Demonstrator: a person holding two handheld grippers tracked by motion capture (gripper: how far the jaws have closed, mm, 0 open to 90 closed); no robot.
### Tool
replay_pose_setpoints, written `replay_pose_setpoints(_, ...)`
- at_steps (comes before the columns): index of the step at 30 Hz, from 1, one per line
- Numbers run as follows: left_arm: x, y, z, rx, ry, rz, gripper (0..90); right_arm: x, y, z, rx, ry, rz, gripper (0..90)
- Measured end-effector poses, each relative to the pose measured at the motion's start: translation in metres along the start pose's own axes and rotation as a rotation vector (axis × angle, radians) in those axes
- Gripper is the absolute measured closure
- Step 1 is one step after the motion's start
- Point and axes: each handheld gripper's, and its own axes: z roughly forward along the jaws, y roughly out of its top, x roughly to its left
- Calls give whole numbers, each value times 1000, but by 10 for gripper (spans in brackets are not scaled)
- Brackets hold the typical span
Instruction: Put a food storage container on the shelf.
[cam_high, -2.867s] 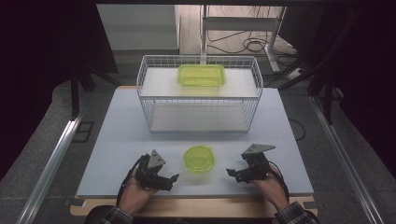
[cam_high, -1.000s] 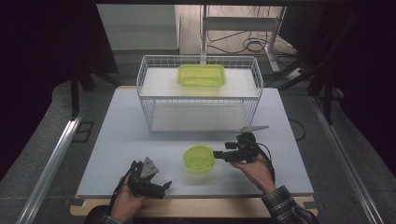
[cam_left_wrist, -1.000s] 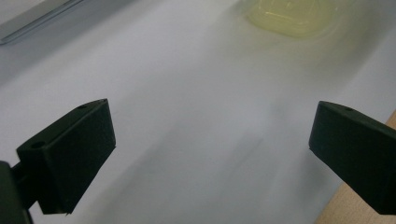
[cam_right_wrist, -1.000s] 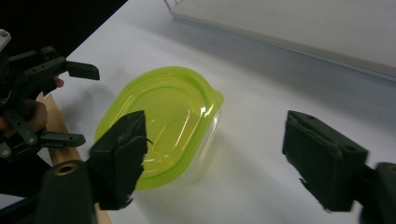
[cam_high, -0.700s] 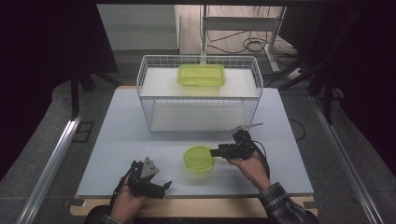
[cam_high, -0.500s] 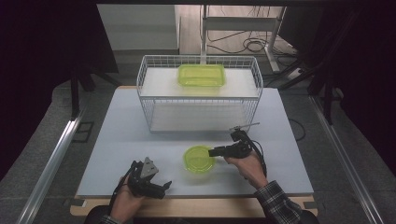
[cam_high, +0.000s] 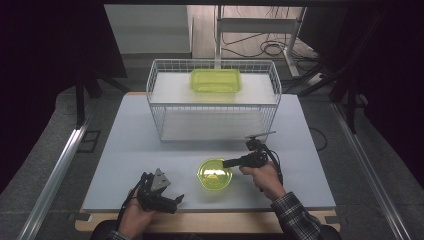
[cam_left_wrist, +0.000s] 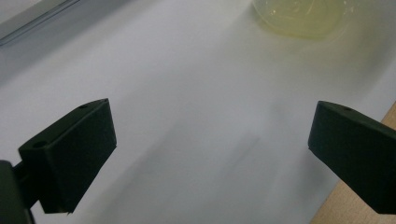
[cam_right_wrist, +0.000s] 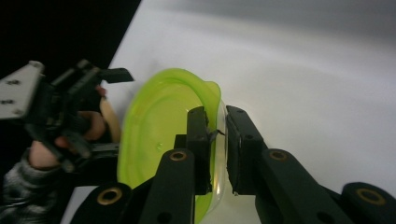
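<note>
A small green bowl (cam_high: 215, 173) sits low in the middle of the high view, on the white table (cam_high: 125, 150); nothing is in it; the right gripper (cam_right_wrist: 216, 135) pinches its rim, with 1 jaw inside and 1 outside. The left gripper (cam_left_wrist: 210, 140), at the lower left of the high view, has its jaws spread wide over bare table. A wire basket (cam_high: 152, 85) at the top middle carries a green tub (cam_high: 215, 80) on its top shelf; no words can be read.

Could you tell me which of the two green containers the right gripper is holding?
The round bowl on the table, clamped at its rim; the rectangular tub sits atop the wire rack.
</note>
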Motion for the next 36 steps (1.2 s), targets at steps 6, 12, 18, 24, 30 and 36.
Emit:
replay_pose_setpoints(6,0,0,0,0,0,1,7,5,2,-5,-8,-10,-13,812)
replay_pose_setpoints(12,0,0,0,-1,2,0,7,10,6,-13,-33,12,-21,814)
replay_pose_setpoints(18,0,0,0,-3,3,-3,7,16,10,-21,-55,23,-32,814)
replay_pose_setpoints(24,1,0,0,-3,3,-4,7,22,15,-29,-78,33,-39,815)
replay_pose_setpoints(30,1,0,-1,-7,3,-8,6,29,22,-39,-107,51,-44,815)
replay_pose_setpoints(36,1,0,-1,-5,2,-6,6,36,30,-53,-140,60,-50,816)
